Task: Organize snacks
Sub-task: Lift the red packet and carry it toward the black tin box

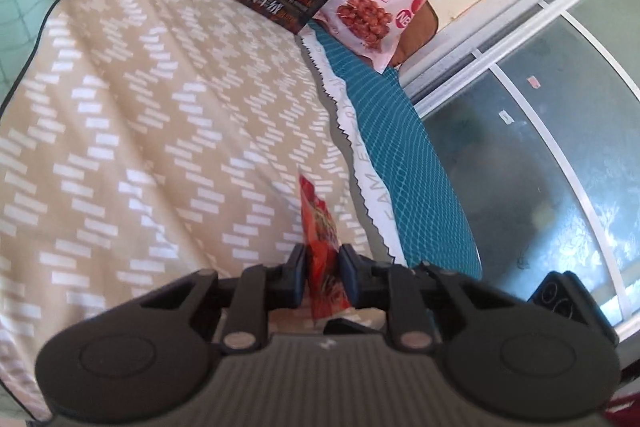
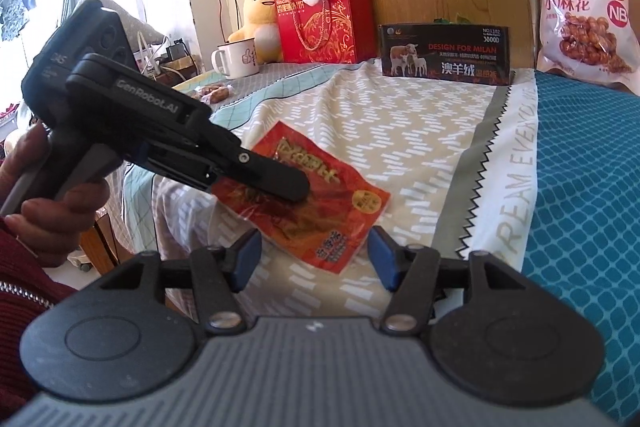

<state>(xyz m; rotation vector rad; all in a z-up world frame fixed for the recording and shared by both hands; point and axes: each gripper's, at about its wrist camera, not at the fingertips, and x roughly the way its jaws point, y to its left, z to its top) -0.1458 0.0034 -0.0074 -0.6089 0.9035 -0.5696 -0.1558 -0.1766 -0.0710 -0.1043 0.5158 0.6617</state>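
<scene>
We are at the pick-up step: our left claw (image 1: 323,277) is pinching the red snack packet (image 2: 316,195) at its edge, just above the bed (image 2: 420,131). Our right claw (image 2: 314,257) is spread, holding nothing. Next we must probably carry the packet toward the pink snack bag (image 2: 586,23).

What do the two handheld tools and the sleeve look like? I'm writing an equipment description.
The left tool is black, stamped "GenRobot.AI", with a grey handle. The right tool has black linkage arms, blue pads, round black discs and a ribbed grey body. The sleeve is dark red knit with a zipper.
</scene>
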